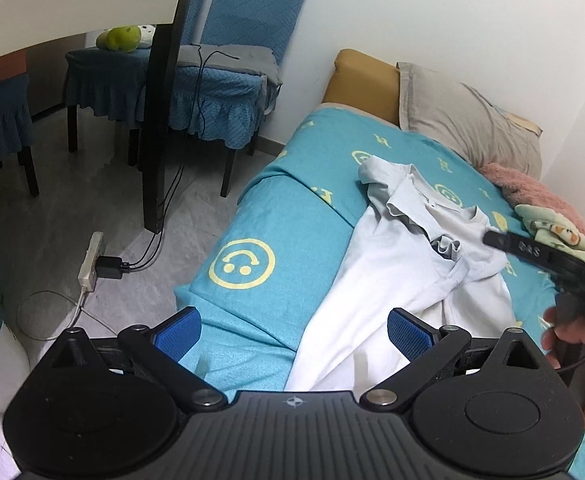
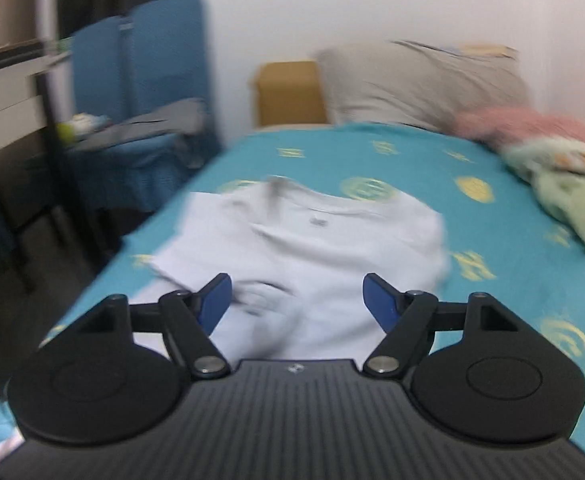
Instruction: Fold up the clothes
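Our left gripper and right gripper gape wide, holding nothing, over the white shirt on the bed.

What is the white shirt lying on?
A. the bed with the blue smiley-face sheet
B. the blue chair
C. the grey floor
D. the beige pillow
A. The white shirt is spread, still rumpled, on the bed's blue smiley-face sheet, with the left gripper and right gripper both open above it, holding nothing.
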Demonstrator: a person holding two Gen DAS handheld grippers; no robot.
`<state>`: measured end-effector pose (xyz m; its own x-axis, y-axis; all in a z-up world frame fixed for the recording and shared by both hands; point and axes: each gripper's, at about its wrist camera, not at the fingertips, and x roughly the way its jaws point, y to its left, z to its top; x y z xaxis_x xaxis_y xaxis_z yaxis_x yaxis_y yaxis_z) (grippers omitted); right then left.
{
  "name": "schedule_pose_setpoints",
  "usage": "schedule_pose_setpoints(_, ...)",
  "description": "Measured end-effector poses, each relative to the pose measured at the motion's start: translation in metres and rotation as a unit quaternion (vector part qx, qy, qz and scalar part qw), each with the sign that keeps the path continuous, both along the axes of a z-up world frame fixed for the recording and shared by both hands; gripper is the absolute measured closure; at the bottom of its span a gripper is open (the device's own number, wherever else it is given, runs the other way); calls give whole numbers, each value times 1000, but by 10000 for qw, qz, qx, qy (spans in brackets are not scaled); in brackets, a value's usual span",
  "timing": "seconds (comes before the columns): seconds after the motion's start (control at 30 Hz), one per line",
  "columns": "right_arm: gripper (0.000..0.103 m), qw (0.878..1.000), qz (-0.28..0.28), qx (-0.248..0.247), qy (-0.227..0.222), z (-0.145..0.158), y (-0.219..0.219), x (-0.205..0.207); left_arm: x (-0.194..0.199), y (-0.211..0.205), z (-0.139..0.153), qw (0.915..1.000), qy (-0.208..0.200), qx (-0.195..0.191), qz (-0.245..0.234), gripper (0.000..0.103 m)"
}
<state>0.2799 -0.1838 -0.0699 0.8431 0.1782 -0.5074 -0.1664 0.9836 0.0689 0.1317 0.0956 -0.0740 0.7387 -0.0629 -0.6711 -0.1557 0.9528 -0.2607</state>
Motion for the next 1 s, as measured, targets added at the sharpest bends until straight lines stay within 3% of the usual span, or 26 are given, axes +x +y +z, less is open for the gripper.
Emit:
schedule_pose_setpoints(0.13,30,9969,759,-178,117,-4,46,31,6,2,-6,9999,101,-25,28,2)
schedule_pose_setpoints(0.23,31,9920,1068,-628,234,-15,81,51,12,-2,-12,9998,171,29,-13,2)
schedule_pose_setpoints(0.27,36,9918,1034,-697,287,-19,85,57,14,-3,-13,9998,186,43,-39,2)
schedule_pose_setpoints(0.33,67,9911,962,-830,392,-27,94,68,16,-5,-15,9997,209,58,-101,2)
schedule_pose_setpoints(0.37,91,9930,832,-740,389,-26,90,72,16,-6,-16,9997,215,47,-112,2)
schedule_pose_setpoints(0.57,94,9994,-221,250,-105,-2,38,86,17,-6,-19,9997,199,-93,-88,2)
schedule_pose_setpoints(0.73,94,9856,-1618,477,-123,0,-24,109,19,-12,-23,9996,224,-40,-158,2)
schedule_pose_setpoints(0.87,89,9735,-2080,924,202,-18,-57,109,21,-15,-25,9995,251,50,-202,2)
schedule_pose_setpoints(0.93,69,9724,-1998,1101,483,-28,-65,103,21,-17,-25,9994,239,89,-222,2)
schedule_pose_setpoints(0.97,42,9732,-1942,1155,423,-30,-64,94,21,-18,-25,9994,231,109,-233,2)
schedule_pose_setpoints(1.0,26,9739,-1886,1209,357,-32,-63,84,20,-19,-25,9994,223,135,-244,2)
